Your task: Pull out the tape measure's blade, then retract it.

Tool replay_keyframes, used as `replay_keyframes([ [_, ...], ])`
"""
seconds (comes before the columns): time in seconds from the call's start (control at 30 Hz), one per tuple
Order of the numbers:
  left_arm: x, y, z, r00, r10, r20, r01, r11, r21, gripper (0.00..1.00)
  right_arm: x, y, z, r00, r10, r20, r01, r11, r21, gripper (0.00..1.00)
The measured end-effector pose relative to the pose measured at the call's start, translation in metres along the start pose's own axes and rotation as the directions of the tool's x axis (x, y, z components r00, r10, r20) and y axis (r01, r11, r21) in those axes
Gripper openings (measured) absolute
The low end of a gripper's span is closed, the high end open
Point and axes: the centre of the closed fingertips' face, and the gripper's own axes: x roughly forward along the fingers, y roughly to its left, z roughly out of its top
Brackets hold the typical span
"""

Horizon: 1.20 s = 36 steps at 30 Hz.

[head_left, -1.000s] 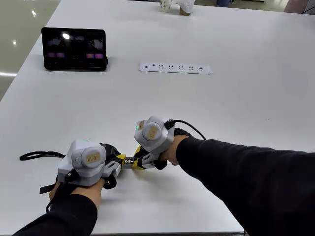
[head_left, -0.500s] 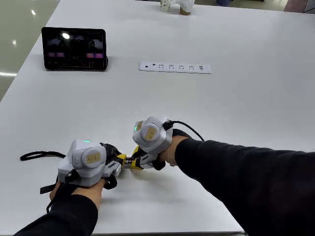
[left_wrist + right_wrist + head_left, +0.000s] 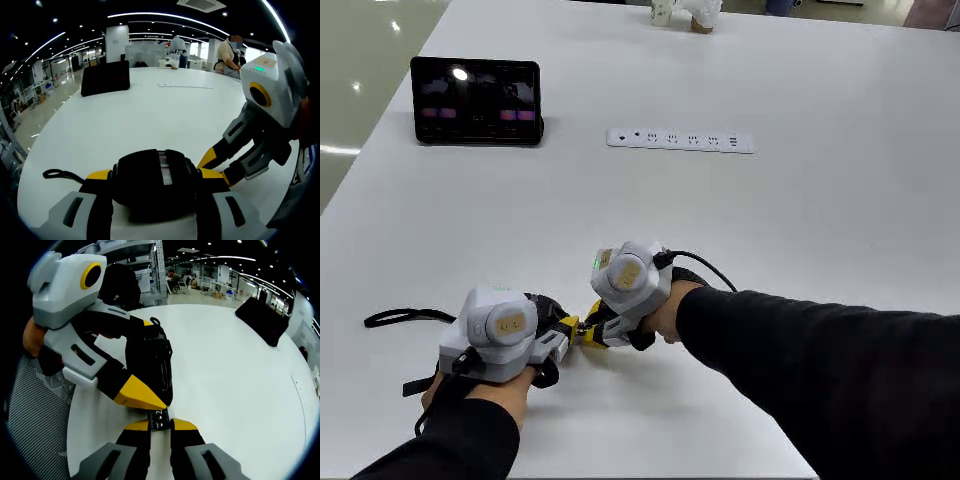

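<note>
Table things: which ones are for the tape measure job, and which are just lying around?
For the job: tape measure, blade, left gripper, right gripper.
Just lying about: tablet, power strip.

Even, bright overhead light fills the head view; the matte white worktable (image 3: 800, 200) shows soft, faint shadows beneath the left gripper (image 3: 565, 327) and right gripper (image 3: 588, 335). Glare spots dot the dark rectangular tablet screen (image 3: 475, 88) and glossy floor (image 3: 350, 60). The 2 gripper views bow strongly, ceiling light strips (image 3: 165, 16) curving; the near black rounded tape measure (image 3: 155, 175) looks soft.
</note>
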Motion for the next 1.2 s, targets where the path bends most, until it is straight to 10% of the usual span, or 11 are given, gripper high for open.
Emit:
replay_keyframes([
  [1.2, -0.001, 0.000, 0.000, 1.0000, -0.005, 0.003, 0.005, 1.000, -0.013, 0.62, 0.007, 0.003, 0.012, 0.9992, 0.017, 0.036, -0.017, 1.000, -0.002, 0.12],
])
